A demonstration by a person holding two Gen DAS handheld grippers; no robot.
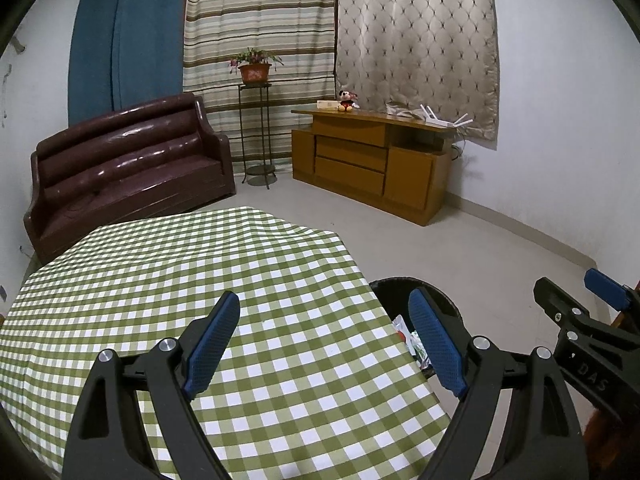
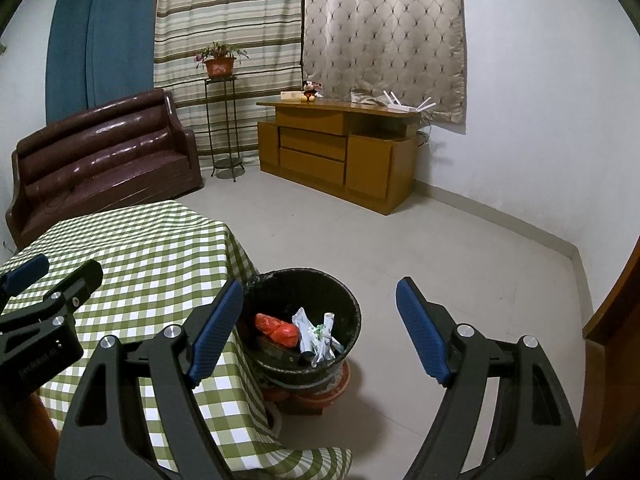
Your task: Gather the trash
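Observation:
A black trash bin (image 2: 352,312) stands on the floor against the table's right side, on a red stool. Inside lie an orange wrapper (image 2: 280,329) and white-green wrappers (image 2: 316,338). In the left wrist view the bin (image 1: 394,288) peeks past the table edge, with white wrappers (image 1: 404,330) showing. My left gripper (image 1: 324,340) hovers open over the green checked tablecloth (image 1: 168,272), nothing between its blue pads. My right gripper (image 2: 320,332) hangs open above the bin, holding nothing. Each gripper shows at the edge of the other's view.
A dark red sofa (image 1: 132,160) sits behind the table at the left. A plant stand (image 1: 256,132) with a potted plant and a wooden cabinet (image 1: 368,164) line the curtained back wall. Bare floor (image 2: 440,248) stretches to the right of the bin.

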